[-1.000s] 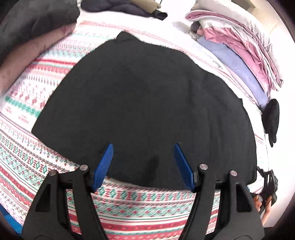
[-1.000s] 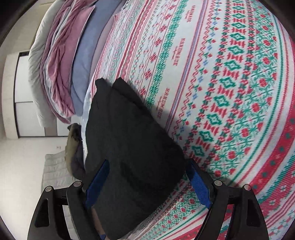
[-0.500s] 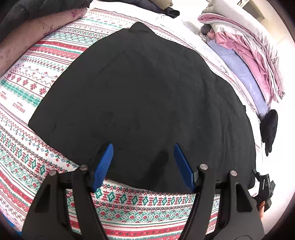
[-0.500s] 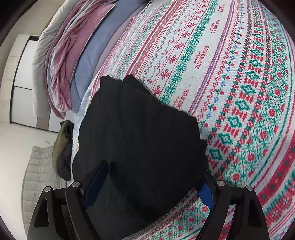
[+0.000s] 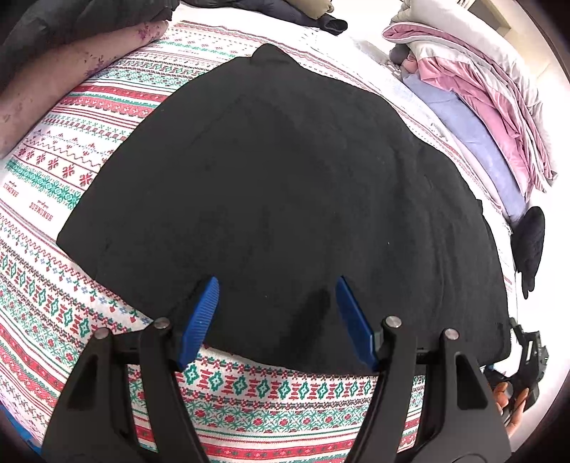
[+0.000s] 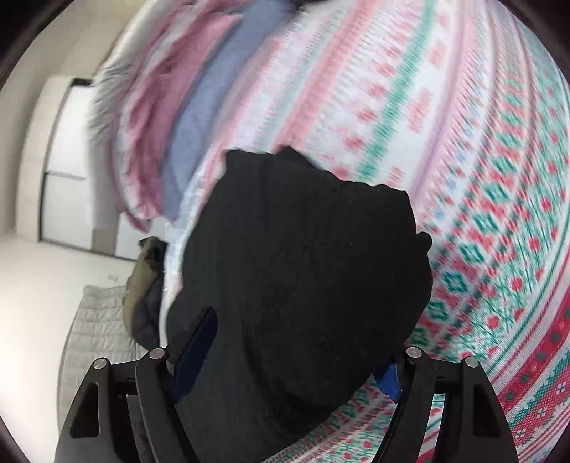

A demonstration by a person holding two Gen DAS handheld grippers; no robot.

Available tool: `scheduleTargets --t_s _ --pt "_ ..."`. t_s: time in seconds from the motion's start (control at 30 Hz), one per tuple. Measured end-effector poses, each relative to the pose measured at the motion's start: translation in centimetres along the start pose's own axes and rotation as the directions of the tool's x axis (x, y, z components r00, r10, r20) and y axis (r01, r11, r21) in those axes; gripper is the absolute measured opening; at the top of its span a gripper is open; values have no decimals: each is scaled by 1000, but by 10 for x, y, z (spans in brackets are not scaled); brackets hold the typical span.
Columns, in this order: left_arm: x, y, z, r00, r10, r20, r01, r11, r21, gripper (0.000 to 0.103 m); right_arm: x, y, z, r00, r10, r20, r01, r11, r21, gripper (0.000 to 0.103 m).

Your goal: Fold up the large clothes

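Lying spread on the patterned bed (image 5: 71, 228), the black garment (image 5: 285, 185) stretches ahead of the left gripper (image 5: 276, 320), whose jaws gape empty over its near hem. The right gripper (image 6: 285, 356) stands wide too, cloth bunched between its fingers, seemingly ungripped, at the garment's right corner.

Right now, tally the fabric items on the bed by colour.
Counted from the left wrist view.
Black: 2, the spread garment and a small dark piece at the bed edge.
Pink: 2, a bunched blanket and a floral pillow.
Lilac: 1, a folded sheet.
Dark pile at the far end: 1, contents unclear.
Total: 6.
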State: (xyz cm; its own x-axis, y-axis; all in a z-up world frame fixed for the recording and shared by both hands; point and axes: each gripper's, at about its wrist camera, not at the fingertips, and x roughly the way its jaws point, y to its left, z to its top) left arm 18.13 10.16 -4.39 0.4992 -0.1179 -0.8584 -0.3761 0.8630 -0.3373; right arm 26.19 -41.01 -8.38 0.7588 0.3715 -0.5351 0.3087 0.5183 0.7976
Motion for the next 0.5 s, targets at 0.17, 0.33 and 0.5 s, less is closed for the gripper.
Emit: scheduleTargets --t_s 0.17,0.33,0.5 --pt "0 -2 -2 1000 8 2 -8 1000 3 69 17 -1 -2 999 -26 -46 26 1000 6 79" --pt "0 -2 -2 1000 5 0 -5 1000 -4 69 19 7 -1 996 -90 -21 88 993 -78 38" --pt "-2 3 -1 1000 -11 -4 11 1000 -30 69 8 44 -13 991 -109 79 126 959 -253 29"
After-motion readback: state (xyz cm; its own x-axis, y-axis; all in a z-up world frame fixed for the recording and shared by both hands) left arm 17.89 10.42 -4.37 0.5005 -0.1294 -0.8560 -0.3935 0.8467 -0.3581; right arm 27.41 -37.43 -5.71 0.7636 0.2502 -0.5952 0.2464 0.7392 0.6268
